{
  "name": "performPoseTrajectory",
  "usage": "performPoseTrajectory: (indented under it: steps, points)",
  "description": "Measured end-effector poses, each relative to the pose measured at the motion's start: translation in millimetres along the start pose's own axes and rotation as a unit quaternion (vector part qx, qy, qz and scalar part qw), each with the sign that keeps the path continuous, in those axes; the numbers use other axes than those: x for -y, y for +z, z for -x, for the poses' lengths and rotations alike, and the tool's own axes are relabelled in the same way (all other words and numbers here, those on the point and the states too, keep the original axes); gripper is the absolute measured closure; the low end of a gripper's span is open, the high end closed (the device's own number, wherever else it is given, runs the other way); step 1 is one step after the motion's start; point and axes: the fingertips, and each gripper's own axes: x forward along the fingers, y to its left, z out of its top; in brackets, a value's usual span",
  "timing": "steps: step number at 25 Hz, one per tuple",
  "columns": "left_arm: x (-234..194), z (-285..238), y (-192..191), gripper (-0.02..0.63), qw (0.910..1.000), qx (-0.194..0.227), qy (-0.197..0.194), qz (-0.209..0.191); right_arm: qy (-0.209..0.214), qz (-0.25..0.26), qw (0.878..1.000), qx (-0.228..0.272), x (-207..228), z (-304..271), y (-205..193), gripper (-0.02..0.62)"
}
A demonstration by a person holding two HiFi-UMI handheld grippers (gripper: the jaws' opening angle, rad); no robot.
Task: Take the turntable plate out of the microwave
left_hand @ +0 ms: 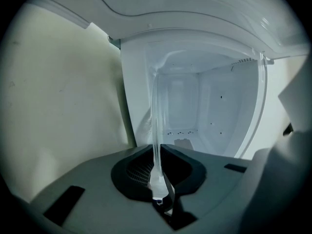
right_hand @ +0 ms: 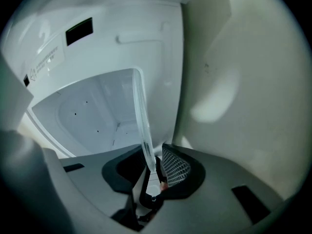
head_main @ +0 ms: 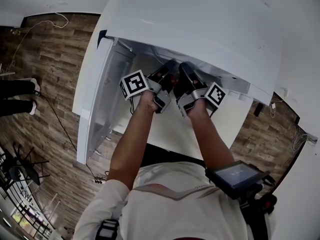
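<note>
The clear glass turntable plate (left_hand: 157, 111) shows edge-on in both gripper views, reaching out of the white microwave's (head_main: 200, 24) cavity. In the left gripper view my left gripper (left_hand: 158, 179) is shut on the plate's near rim, and the far rim (left_hand: 263, 87) arcs at the right. In the right gripper view the plate (right_hand: 140, 111) runs down between the jaws of my right gripper (right_hand: 153, 172). It lies against the left jaw, and a dark gap separates it from the meshed pad (right_hand: 175, 165). In the head view both grippers, left (head_main: 167, 76) and right (head_main: 185, 79), sit side by side at the microwave's mouth; the plate is hidden there.
The microwave door (head_main: 100, 104) hangs open to the left, close beside my left arm. The microwave stands on a white counter (head_main: 165, 129). Wooden floor lies around it, with a cable and a bystander's shoes (head_main: 32, 96) at the far left.
</note>
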Motion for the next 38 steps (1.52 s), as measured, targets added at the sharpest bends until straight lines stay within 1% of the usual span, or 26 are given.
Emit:
performPoseTrajectory:
  steps: [4,7,9,20,27,31,38]
  points:
    - [1.5,1.8,1.1,0.555,0.9999,0.003,-0.012,0.008,0.000,0.010,1.000,-0.003,-2.0,-0.3,-2.0,0.509]
    - [0.7,3.2,0.0,0.561,0.9994,0.010,-0.026,0.023,0.004,0.024,1.000,-0.007,-5.4,0.6,-3.7,0.545]
    - [0.0,3.4,0.6,0.563,0.9990,0.015,-0.033,0.025,0.006,0.034,0.999,-0.007,-5.9,0.0,-3.3,0.558]
    - [11.9,5.9,-3.0,0.560,0.9957,0.030,-0.088,0.002,0.049,0.086,0.995,-0.014,-15.8,2.3,-4.2,0.558]
    - [24.1,7.9,-2.3,0.558,0.9930,0.038,-0.110,-0.015,0.071,0.112,0.991,-0.019,-30.7,2.9,-5.2,0.558]
    - [31.9,10.9,-2.5,0.558,0.9919,0.041,-0.118,-0.019,0.078,0.116,0.990,-0.022,-37.9,3.8,-8.4,0.558]
    - [40.0,20.9,-3.6,0.557,0.9915,0.045,-0.120,-0.021,0.081,0.117,0.990,-0.024,-46.0,7.2,-17.7,0.558]
